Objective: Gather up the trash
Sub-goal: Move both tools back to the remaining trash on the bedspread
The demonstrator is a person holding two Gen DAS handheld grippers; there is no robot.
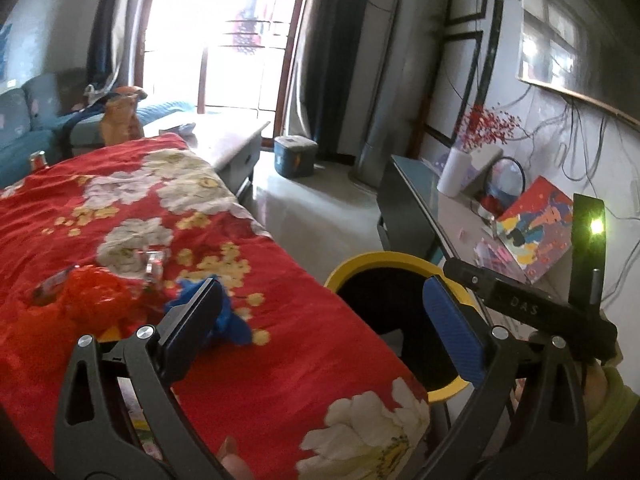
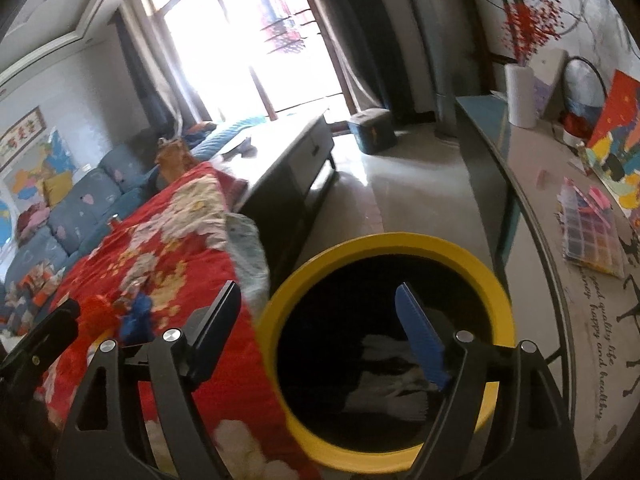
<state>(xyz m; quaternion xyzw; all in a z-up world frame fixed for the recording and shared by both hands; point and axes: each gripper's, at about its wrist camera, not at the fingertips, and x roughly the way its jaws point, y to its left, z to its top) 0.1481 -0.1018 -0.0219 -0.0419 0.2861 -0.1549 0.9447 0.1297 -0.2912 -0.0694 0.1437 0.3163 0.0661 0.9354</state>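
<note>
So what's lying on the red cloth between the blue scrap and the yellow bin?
Nothing: in the left wrist view the flowered red cloth runs bare from the blue scrap to the yellow-rimmed bin.

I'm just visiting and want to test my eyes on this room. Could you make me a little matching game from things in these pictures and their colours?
Things:
1. bin rim
2. crumpled bag
3. paper roll
4. sofa

Colours:
a. white
b. blue-grey
c. yellow
d. red

Pairs: 1-c, 2-d, 3-a, 4-b
</note>
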